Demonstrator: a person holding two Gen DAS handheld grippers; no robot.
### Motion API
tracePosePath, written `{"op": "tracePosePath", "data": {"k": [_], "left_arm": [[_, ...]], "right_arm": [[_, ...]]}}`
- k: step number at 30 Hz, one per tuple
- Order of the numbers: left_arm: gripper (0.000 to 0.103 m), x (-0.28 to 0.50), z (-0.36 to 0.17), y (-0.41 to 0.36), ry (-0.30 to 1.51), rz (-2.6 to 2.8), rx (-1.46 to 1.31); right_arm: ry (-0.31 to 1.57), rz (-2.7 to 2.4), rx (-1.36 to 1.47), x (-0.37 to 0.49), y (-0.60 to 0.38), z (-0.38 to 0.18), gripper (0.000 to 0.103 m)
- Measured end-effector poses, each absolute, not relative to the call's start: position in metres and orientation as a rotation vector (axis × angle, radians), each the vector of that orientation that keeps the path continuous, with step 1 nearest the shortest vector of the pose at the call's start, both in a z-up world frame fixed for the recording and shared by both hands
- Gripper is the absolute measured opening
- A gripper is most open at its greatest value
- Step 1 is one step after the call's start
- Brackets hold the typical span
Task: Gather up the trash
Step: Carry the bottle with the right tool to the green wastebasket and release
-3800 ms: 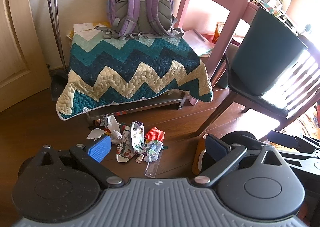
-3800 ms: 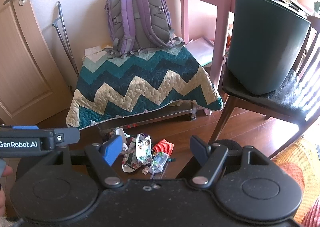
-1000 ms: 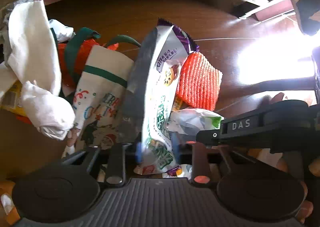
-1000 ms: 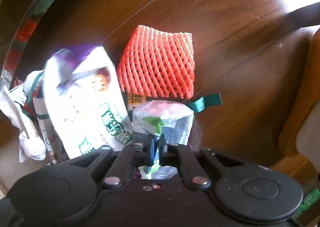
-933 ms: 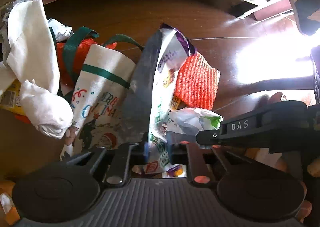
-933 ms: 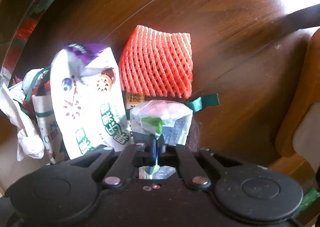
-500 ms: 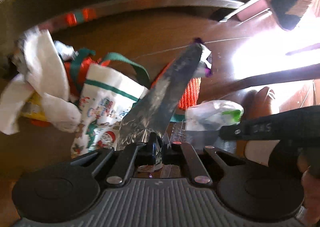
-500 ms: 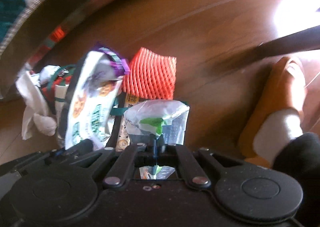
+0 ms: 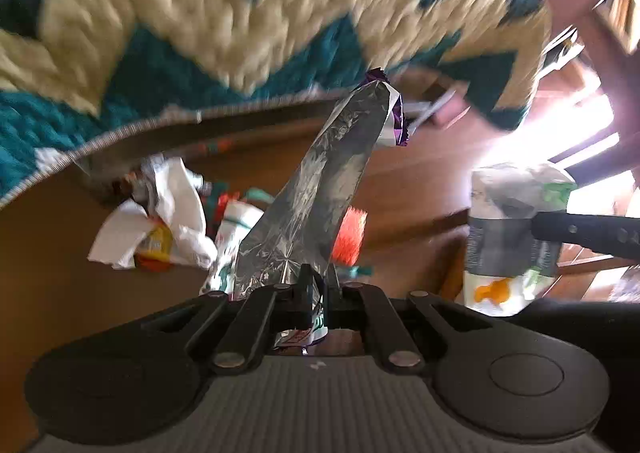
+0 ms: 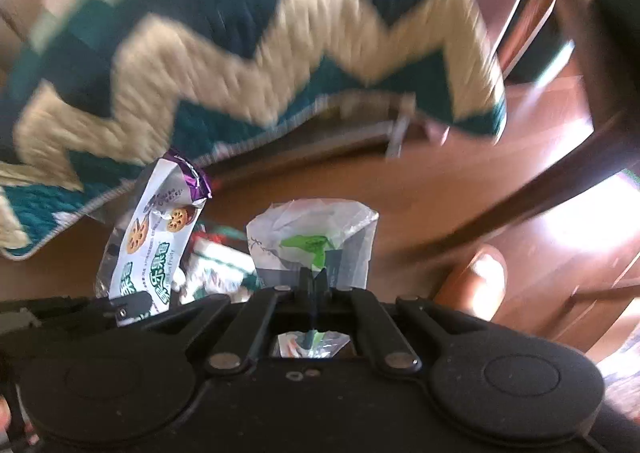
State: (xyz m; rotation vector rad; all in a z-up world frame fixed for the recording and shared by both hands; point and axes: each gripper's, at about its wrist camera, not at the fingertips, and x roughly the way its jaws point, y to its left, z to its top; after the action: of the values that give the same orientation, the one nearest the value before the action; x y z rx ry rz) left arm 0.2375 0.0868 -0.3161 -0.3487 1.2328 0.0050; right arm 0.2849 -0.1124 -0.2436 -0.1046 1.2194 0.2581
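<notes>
My left gripper is shut on a long snack bag; its silver inside faces this camera, and the bag hangs well above the floor. In the right wrist view the same snack bag shows its printed white and purple side at the left. My right gripper is shut on a clear plastic wrapper with a green mark, which the left wrist view shows as the wrapper at the right. On the floor below lie white tissue, a Christmas cup and orange foam net.
A teal and cream zigzag quilt hangs over a low bench just ahead, blurred. A dark wooden chair leg slants at the right. A foot in an orange slipper stands on the wooden floor.
Both grippers have risen from the floor with their catches. The left jaws closed on the snack bag. The trash pile has dropped away and the quilt now fills the top.
</notes>
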Motion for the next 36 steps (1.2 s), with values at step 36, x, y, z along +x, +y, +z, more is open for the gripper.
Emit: {"op": "tracePosePath", "data": {"k": [36], "left_arm": [[0.004, 0.285, 0.141, -0.151, 0.537, -0.368, -0.064]], "right_arm": [[0.401, 0.156, 0.013, 0.249, -0.351, 0.153, 0.000]]}}
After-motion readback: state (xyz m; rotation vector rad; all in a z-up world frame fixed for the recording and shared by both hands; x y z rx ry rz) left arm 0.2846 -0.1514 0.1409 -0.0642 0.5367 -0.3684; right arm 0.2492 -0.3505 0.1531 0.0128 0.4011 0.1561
